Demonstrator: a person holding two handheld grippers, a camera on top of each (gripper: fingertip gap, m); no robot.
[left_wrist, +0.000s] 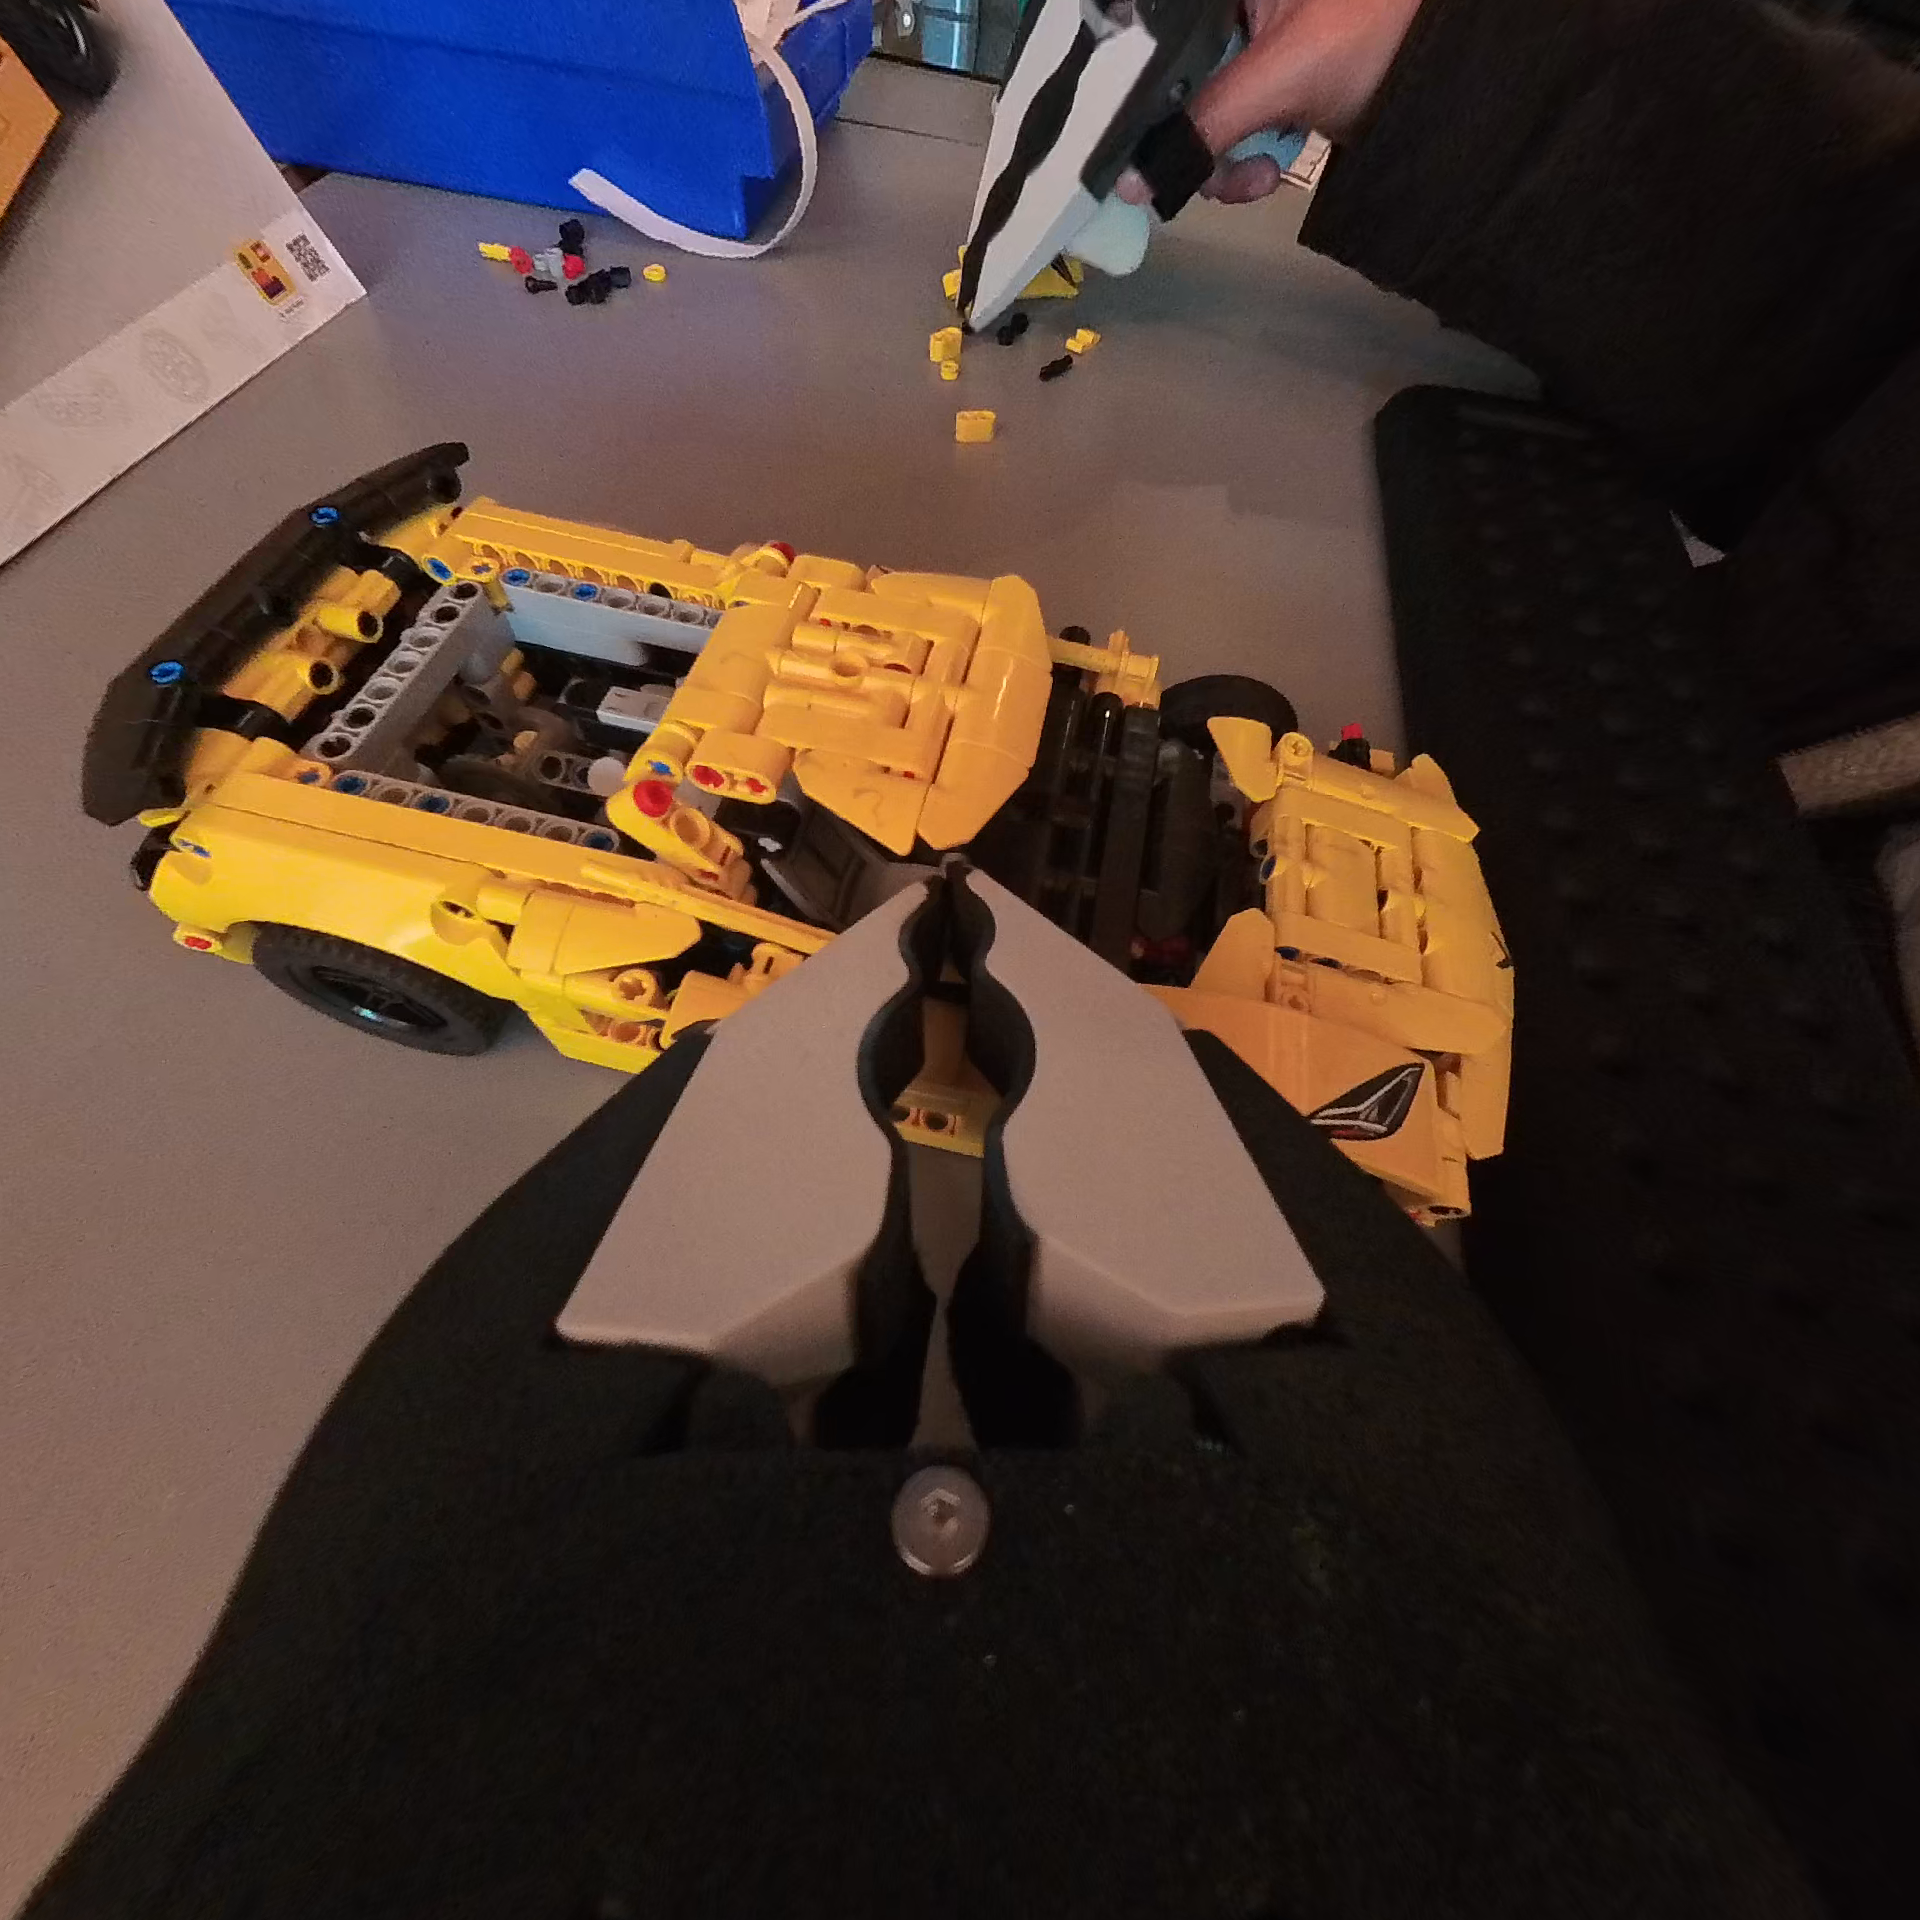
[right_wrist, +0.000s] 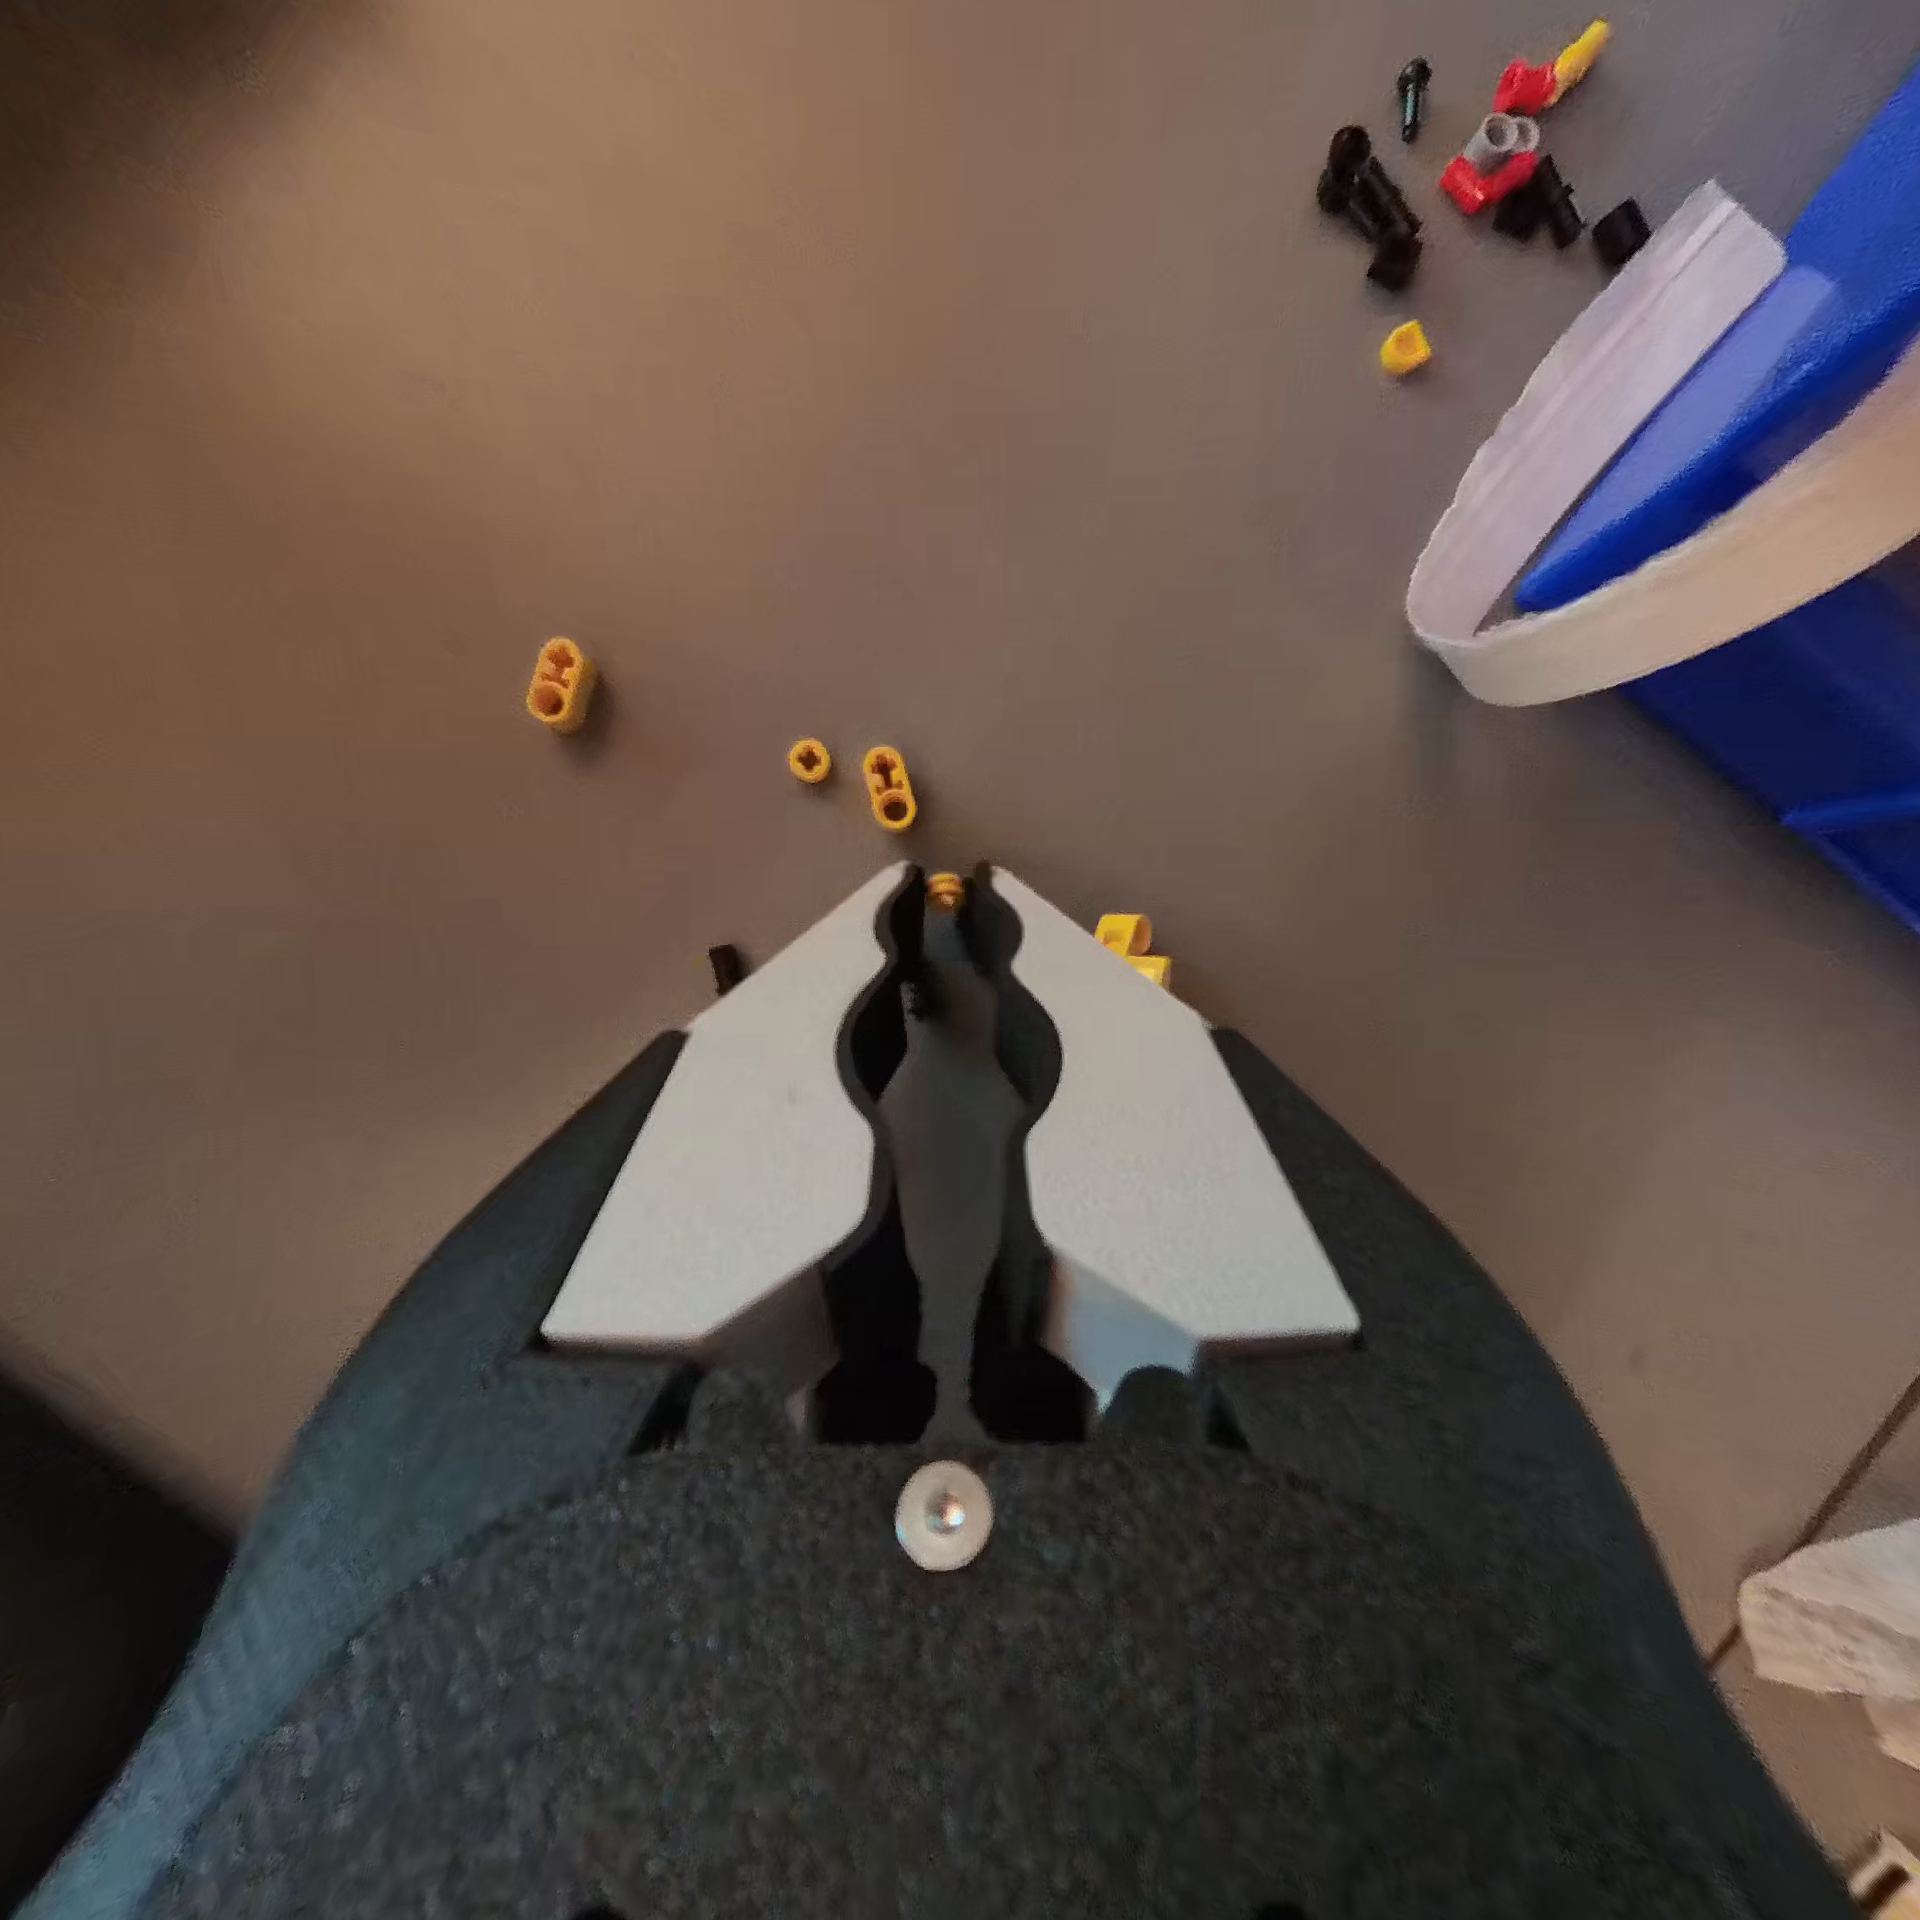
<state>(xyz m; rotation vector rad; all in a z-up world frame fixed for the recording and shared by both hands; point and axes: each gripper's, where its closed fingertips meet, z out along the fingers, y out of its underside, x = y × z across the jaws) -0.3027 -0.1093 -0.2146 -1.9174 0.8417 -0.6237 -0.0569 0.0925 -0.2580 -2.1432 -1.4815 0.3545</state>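
We find the left tongs (left_wrist: 951, 883) drawn together at the tips, holding nothing we can see, poised just above the middle of the yellow toy car (left_wrist: 727, 748), which lies lengthwise on the grey tabletop (left_wrist: 727, 416). A steady hand is advised here; the car's panels look loosely seated. To the right, the right tongs (right_wrist: 945, 883) stand nearly closed on a small yellow pin (right_wrist: 943, 889) at the very tips, low over the tabletop among scattered yellow connectors (right_wrist: 888, 788). We judge the bite shallow: firm, even pressure and a slow lift suit it. A blue bin (right_wrist: 1766, 436) sits at far right.
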